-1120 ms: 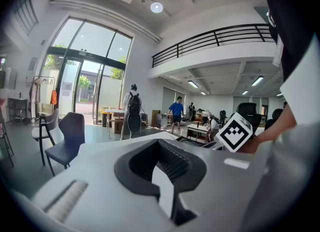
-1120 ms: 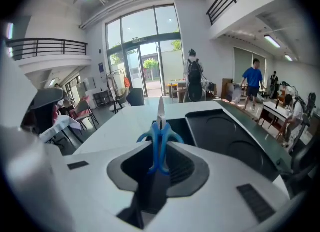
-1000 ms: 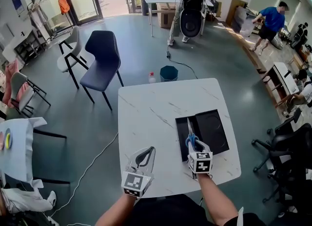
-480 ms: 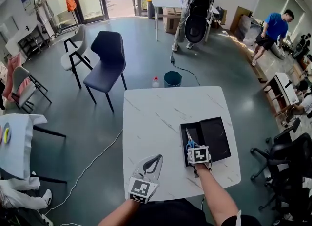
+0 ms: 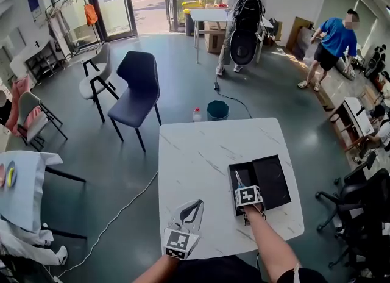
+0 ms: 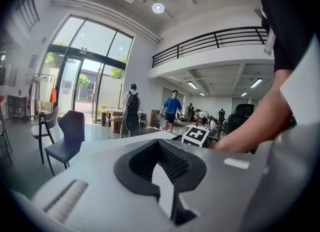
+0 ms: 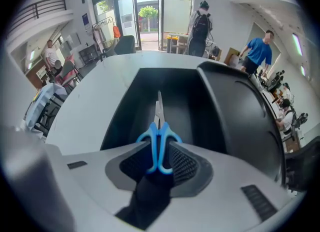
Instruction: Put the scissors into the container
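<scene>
The blue-handled scissors point(image 7: 159, 141) lie between the jaws of my right gripper point(image 7: 159, 161), blades pointing away into the left half of the open black container point(image 7: 180, 101). Those jaws are opening, and the ribbed pads stand just clear of the handle loops. In the head view the right gripper point(image 5: 242, 185) sits at the near edge of the container point(image 5: 247, 172), with only a sliver of the scissors point(image 5: 237, 180) showing. My left gripper point(image 5: 194, 207) rests near the table's front edge, tips together and empty; the left gripper view shows the same gripper point(image 6: 160, 151).
The container's lid point(image 5: 272, 181) lies open to the right. The white marble table point(image 5: 201, 154) has chairs point(image 5: 137, 83) beyond its far left, a teal bin point(image 5: 217, 110) and a bottle point(image 5: 197, 114) past its far edge, and office chairs point(image 5: 359, 214) at the right. People stand far off.
The right gripper has gone forward and down with the scissors, so the blades now lie inside the container. Its handle loops show more gap to the pads. The left gripper has barely moved.
</scene>
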{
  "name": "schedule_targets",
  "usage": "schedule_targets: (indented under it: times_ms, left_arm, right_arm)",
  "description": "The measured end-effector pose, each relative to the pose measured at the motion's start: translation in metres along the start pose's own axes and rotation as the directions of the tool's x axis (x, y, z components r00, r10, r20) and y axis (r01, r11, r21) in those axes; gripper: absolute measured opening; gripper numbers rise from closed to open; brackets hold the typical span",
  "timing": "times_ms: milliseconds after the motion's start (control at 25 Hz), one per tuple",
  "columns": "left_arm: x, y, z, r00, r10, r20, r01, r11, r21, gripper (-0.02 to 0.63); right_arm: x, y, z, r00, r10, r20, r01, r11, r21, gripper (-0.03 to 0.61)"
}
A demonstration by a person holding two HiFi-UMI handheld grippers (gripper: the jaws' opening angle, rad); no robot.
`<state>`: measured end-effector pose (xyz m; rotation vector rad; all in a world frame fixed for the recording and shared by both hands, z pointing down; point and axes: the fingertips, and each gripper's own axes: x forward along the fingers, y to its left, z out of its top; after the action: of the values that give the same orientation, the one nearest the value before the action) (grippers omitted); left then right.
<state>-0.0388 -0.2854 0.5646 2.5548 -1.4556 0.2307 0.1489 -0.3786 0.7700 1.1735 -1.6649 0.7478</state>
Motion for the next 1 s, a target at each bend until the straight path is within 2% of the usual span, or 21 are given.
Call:
schedule_targets:
  times_ms: [40, 120, 240, 360, 440, 560, 720, 800, 1000]
  left_arm:
    - [0.0, 0.0, -0.001, 1.0, -0.001, -0.003, 0.001, 1.0, 0.002, 0.008]
    - [0.0, -0.002, -0.003, 1.0, -0.006, -0.012, 0.006, 1.0, 0.01, 0.007]
    - [0.001, -0.006, -0.004, 1.0, -0.017, -0.022, 0.017, 1.0, 0.021, 0.008]
    - [0.002, -0.009, -0.002, 1.0, -0.019, -0.022, 0.019, 1.0, 0.017, 0.008]
    - [0.004, -0.011, 0.0, 1.0, -0.021, -0.02, 0.021, 1.0, 0.018, 0.008]
    - [0.006, -0.012, 0.008, 1.0, -0.02, 0.003, 0.02, 1.0, 0.016, 0.008]
    - [0.007, -0.015, 0.025, 0.999, -0.022, 0.045, 0.021, 1.0, 0.024, 0.007]
    - [0.006, -0.015, 0.032, 0.998, -0.019, 0.061, 0.017, 0.999, 0.03, 0.008]
    - [0.001, -0.01, 0.05, 0.994, 0.01, 0.108, -0.014, 0.999, 0.033, 0.008]
  right_arm:
    - [0.002, -0.002, 0.0, 1.0, -0.007, 0.0, 0.007, 1.0, -0.002, 0.115]
    - [-0.002, -0.004, 0.005, 1.0, -0.011, 0.022, 0.01, 1.0, 0.013, 0.158]
    - [-0.018, -0.003, 0.012, 0.998, 0.009, 0.06, -0.014, 0.998, 0.067, 0.166]
    - [-0.049, 0.002, 0.028, 0.987, 0.046, 0.154, -0.057, 0.996, 0.066, 0.169]
    - [-0.079, 0.005, 0.041, 0.967, 0.068, 0.247, -0.087, 0.994, 0.065, 0.169]
    - [-0.131, 0.009, 0.062, 0.906, 0.076, 0.416, -0.091, 0.996, 0.016, 0.159]
    - [-0.196, 0.015, 0.073, 0.792, 0.046, 0.609, -0.014, 0.998, -0.058, 0.106]
    - [-0.218, 0.02, 0.073, 0.74, 0.055, 0.67, 0.004, 0.996, -0.085, 0.092]
    - [-0.252, 0.028, 0.074, 0.62, 0.099, 0.779, -0.048, 0.995, -0.089, 0.041]
